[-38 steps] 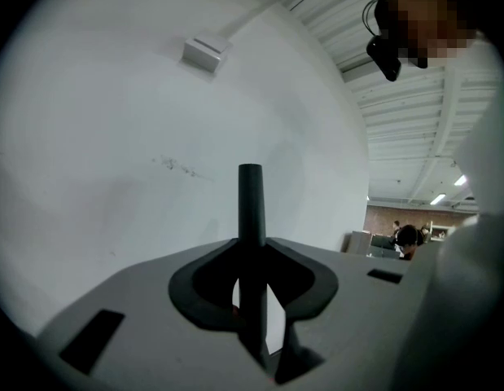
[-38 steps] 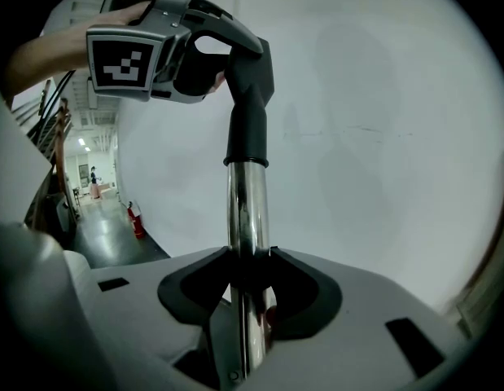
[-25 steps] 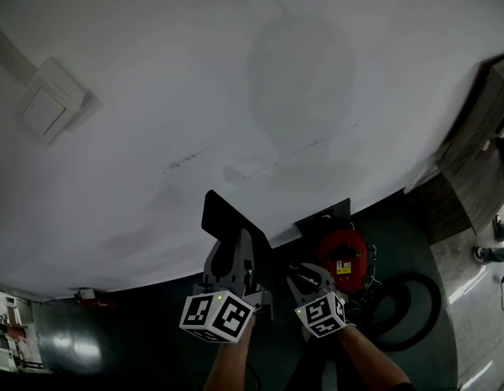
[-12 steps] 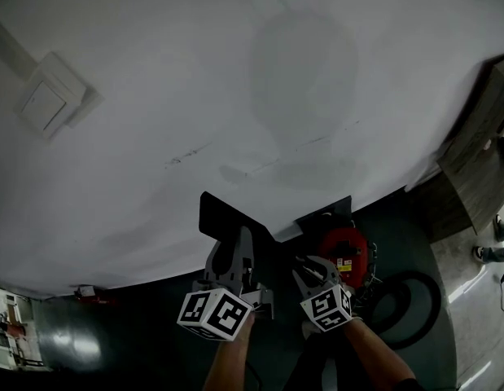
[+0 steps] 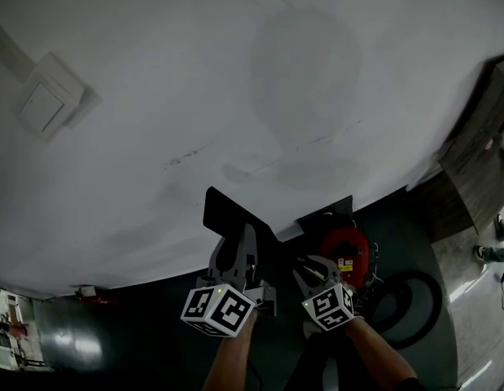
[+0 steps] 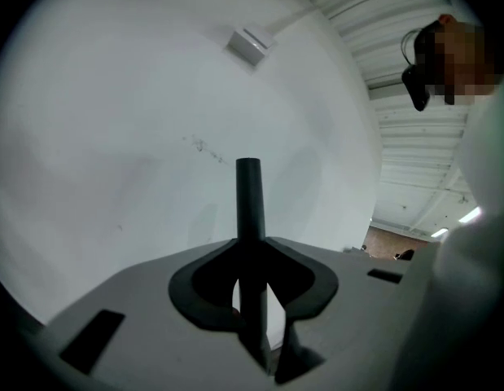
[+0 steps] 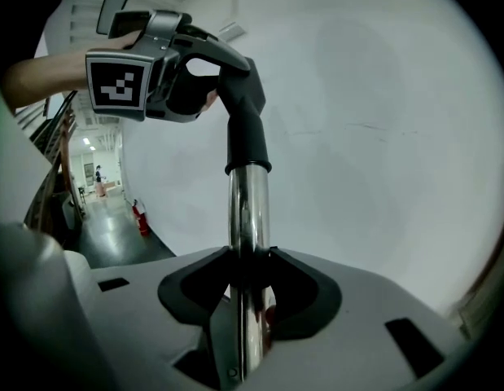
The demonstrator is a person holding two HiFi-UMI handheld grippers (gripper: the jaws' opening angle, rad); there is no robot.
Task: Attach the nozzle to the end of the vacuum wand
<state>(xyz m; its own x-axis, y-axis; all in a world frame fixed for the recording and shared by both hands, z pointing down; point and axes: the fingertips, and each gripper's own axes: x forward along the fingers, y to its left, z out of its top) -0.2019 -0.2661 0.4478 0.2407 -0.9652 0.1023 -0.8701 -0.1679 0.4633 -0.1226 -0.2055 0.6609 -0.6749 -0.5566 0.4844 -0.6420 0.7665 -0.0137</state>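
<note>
In the head view my left gripper (image 5: 238, 247) is shut on the black nozzle (image 5: 227, 213), whose flat dark head juts up against the white wall. Just to its right, my right gripper (image 5: 313, 269) is shut on the chrome vacuum wand. In the right gripper view the wand (image 7: 247, 218) rises from the right gripper (image 7: 250, 300) to a black collar. Above the collar the nozzle's bent neck (image 7: 245, 112) runs up into the left gripper (image 7: 219, 68). In the left gripper view a thin black part of the nozzle (image 6: 249, 210) stands clamped in the left gripper (image 6: 253, 300).
A red vacuum body (image 5: 346, 255) sits on the dark floor by the wall, with a black hose (image 5: 414, 300) looped to its right. A wall box (image 5: 44, 100) is mounted on the white wall at the upper left. A wooden cabinet (image 5: 479, 161) stands at the right edge.
</note>
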